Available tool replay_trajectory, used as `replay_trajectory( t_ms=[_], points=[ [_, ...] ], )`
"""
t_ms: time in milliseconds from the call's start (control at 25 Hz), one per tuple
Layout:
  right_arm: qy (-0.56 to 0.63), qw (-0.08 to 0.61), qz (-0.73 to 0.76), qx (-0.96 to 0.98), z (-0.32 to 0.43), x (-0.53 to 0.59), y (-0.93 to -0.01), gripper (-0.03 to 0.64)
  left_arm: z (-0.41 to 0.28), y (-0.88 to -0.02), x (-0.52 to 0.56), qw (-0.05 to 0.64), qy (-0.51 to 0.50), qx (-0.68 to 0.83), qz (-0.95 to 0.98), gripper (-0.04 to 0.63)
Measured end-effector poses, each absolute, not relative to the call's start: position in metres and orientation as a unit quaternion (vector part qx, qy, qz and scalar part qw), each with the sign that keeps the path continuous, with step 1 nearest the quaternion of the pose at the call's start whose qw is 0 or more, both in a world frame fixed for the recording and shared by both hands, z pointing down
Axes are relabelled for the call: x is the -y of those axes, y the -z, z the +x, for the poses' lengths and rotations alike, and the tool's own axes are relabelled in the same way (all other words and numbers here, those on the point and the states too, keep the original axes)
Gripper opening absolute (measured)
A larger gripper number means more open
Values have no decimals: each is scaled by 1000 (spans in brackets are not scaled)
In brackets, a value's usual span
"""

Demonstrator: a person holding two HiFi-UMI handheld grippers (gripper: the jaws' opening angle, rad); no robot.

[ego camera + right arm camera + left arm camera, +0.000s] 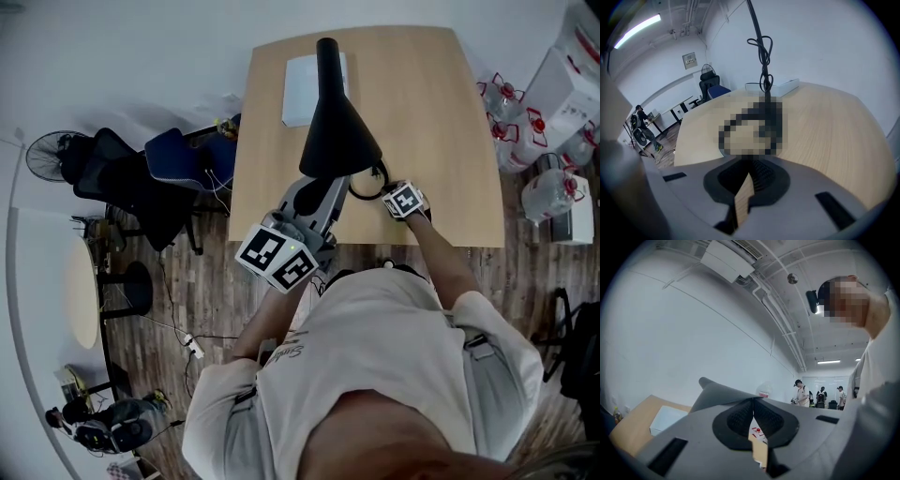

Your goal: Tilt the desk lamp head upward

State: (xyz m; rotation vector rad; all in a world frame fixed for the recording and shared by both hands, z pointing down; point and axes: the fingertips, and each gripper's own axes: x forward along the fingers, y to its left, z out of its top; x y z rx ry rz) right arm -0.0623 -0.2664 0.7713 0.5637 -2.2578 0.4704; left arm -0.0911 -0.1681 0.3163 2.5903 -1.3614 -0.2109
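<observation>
Left tongs (753, 403): pads together, nothing btwn them. Angled up from the near edge of the tabletop (441, 112), tips tucked under the desk lamp head (337, 131). Prob. closed on purpose, to act as a blunt pusher under the shade rather than a clamp. Looked like the nudge-up step, but contact not confirmed.

Right tongs (749, 174): also together, empty. Sat low on the tabletop just beside the lamp base (367, 184), likely there to steady the base vs tipping or sliding.

Lamp stood near the tabletop's near edge, roughly mid-width. Black cone head had its wide end toward the person and hung over the left tongs. Couldn't judge tilt amount from straight above.

View diffs:
- Head view gave the overall layout: both marker cubes (278, 255) and (403, 200) flanking the lamp, white box (302, 89) further back on the tabletop. Showed no pad state, and left tips were hidden under the shade.
- Left gripper view pointed up at wall and ceiling. Confirmed pads shut and showed a dark grey shape just past the tips, prob. the lamp head. Also people (802, 392) far back in the room.
- Right gripper view confirmed pads shut and showed the lamp cord (763, 47) looped along the stem, unseen from above. Base area masked there, so no detail.
</observation>
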Motion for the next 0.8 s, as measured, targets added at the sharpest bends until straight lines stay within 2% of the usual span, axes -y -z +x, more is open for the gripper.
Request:
replay_trajectory(
  t_ms=[240,800],
  points=[
    [-191,365,227,883,-64,268,-766,-5,-89,-291,171,78,66,462,881,15],
    [-174,402,217,872,-63,268,-770,-5,-84,-262,179,44,69,461,884,15]
  ],
)
